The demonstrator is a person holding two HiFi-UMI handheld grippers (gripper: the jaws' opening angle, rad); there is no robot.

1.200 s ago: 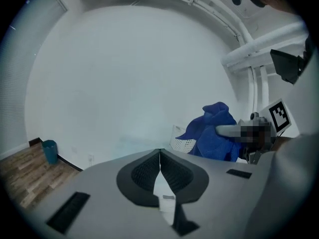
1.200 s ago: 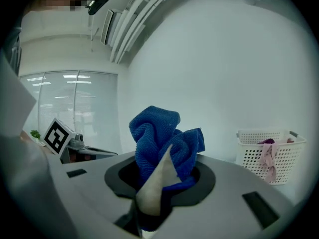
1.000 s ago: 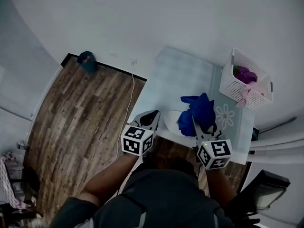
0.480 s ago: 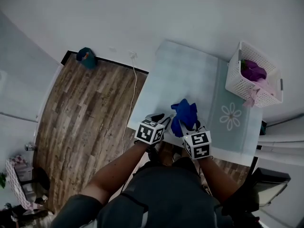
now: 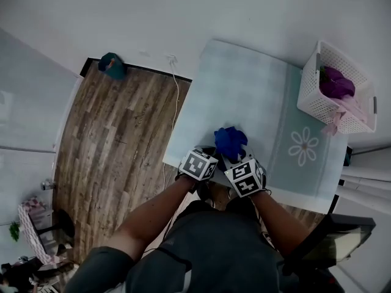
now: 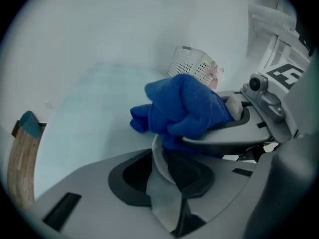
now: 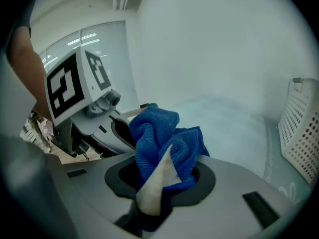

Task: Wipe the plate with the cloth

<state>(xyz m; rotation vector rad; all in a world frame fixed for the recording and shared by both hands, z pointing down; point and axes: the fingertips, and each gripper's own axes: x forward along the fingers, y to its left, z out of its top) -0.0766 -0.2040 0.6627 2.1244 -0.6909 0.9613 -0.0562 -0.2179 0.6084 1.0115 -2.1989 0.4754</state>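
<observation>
Table: 1 plate, 1 cloth | right gripper clamps cloth | left gripper closing, plate rim between jaws

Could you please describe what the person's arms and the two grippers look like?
Both the left gripper and right gripper have smooth grey bodies, dark recesses round pale jaws, and a white cube of black square markers. The arms are bare below a dark short-sleeved top. The left jaws are closing, the plate between them.

I count one blue cloth, one plate and one table. I see one basket too.
</observation>
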